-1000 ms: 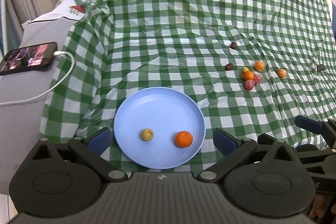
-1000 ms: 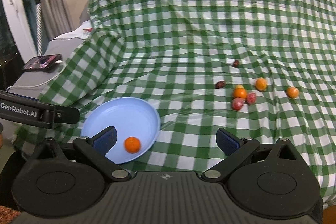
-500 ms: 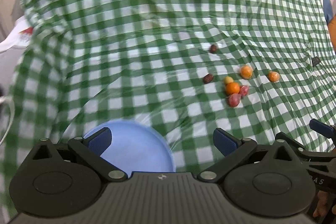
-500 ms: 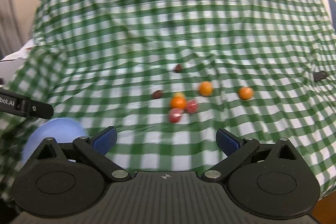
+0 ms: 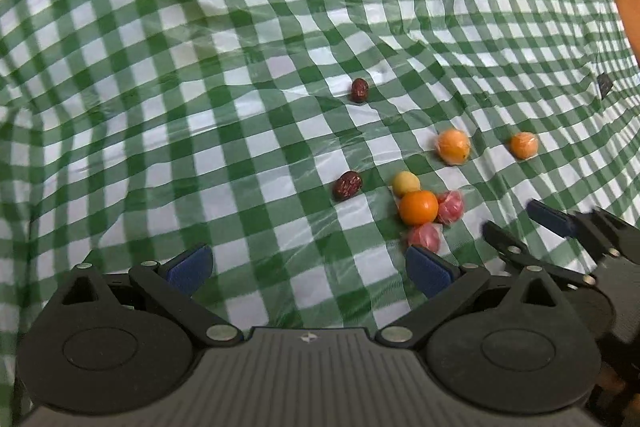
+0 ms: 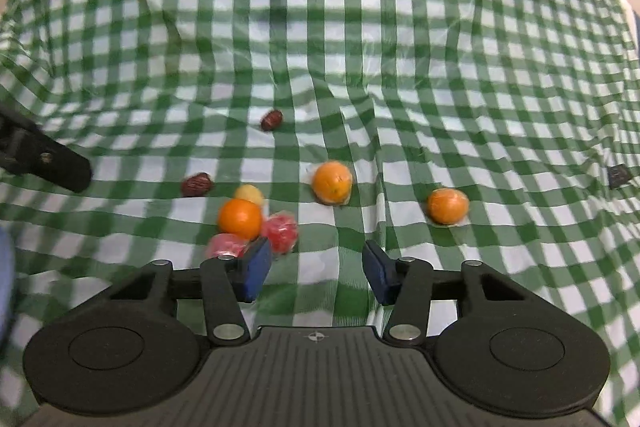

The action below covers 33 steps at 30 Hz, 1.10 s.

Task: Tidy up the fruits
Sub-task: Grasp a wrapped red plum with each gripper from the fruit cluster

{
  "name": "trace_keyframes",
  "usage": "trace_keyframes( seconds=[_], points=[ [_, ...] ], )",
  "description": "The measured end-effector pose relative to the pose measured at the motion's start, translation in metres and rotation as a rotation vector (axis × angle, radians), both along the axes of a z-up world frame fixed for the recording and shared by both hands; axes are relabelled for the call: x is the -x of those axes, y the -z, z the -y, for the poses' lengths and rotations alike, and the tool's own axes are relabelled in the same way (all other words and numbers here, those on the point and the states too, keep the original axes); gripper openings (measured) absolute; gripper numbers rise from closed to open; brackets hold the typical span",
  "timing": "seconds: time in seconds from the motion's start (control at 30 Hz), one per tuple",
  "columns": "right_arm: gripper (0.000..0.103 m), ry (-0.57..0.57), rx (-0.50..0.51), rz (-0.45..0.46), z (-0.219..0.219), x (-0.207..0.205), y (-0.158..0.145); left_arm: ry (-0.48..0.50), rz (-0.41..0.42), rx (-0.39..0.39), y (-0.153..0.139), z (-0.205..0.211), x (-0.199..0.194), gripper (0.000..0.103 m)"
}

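Observation:
Several small fruits lie on the green checked cloth (image 6: 320, 27). A bright orange (image 6: 240, 218) (image 5: 418, 207) sits in a cluster with a yellow fruit (image 6: 248, 194) (image 5: 405, 183) and two wrapped red fruits (image 6: 281, 230) (image 6: 225, 245). Two wrapped oranges (image 6: 332, 183) (image 6: 447, 205) lie to the right. Two dark red dates (image 6: 196, 184) (image 6: 272, 119) lie apart. My right gripper (image 6: 316, 269) is open and empty, just short of the cluster. My left gripper (image 5: 308, 267) is open and empty, left of the cluster. The right gripper also shows in the left wrist view (image 5: 532, 223).
A sliver of the blue plate (image 6: 5, 279) shows at the left edge of the right wrist view. A small dark tag (image 6: 618, 175) lies on the cloth at far right. The cloth is wrinkled around the fruits.
Both grippers have swung right, away from the blue plate and toward the fruit cluster. The right gripper's jaws have narrowed but stay open. The plate has left the left wrist view.

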State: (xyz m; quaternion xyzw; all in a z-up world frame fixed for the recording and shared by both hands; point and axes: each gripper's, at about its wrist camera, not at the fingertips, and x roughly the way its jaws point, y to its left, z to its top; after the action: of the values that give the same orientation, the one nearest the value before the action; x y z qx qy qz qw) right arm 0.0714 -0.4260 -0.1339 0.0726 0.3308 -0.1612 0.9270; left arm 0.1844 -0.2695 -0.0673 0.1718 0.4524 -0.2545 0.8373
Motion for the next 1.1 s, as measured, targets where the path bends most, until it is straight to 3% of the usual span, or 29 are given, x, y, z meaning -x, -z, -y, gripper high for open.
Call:
trace_keyframes(
  seconds=[0.13,0.33,0.57,0.63,0.67,0.7,0.73,0.9,1.0,1.1],
  points=[
    [0.052,-0.038,-0.021,-0.024,0.005,-0.027,0.023,0.017,-0.016,-0.019,0.016,0.015,-0.013,0.103],
    [0.051,-0.085,0.008,0.041,0.001,-0.042,0.031,0.033,-0.027,-0.036,0.036,0.03,-0.028,0.103],
    [0.053,-0.074,-0.128,0.042,0.02,-0.038,0.036,0.037,-0.043,-0.032,0.046,0.032,-0.036,0.103],
    [0.053,-0.081,-0.124,0.049,0.019,-0.039,0.039,0.052,-0.033,-0.044,0.048,0.033,-0.035,0.103],
    [0.05,-0.097,-0.115,0.029,0.017,-0.042,0.041,0.054,-0.026,-0.052,0.049,0.032,-0.034,0.103],
    [0.036,-0.11,-0.082,0.026,0.014,-0.041,0.042,0.053,-0.024,-0.056,0.05,0.032,-0.033,0.103],
    [0.031,-0.129,-0.064,0.03,0.009,-0.036,0.039,0.052,-0.029,-0.056,0.051,0.032,-0.033,0.103],
    [0.031,0.075,0.005,0.099,0.03,-0.014,0.029,0.122,-0.076,-0.016,0.052,0.049,-0.022,0.103],
    [0.031,0.201,-0.045,0.113,0.052,-0.007,0.035,0.193,-0.094,0.014,0.056,0.068,-0.008,0.103],
    [0.031,0.238,-0.073,0.099,0.061,-0.006,0.044,0.221,-0.1,0.017,0.066,0.087,0.001,0.099]
  ],
)
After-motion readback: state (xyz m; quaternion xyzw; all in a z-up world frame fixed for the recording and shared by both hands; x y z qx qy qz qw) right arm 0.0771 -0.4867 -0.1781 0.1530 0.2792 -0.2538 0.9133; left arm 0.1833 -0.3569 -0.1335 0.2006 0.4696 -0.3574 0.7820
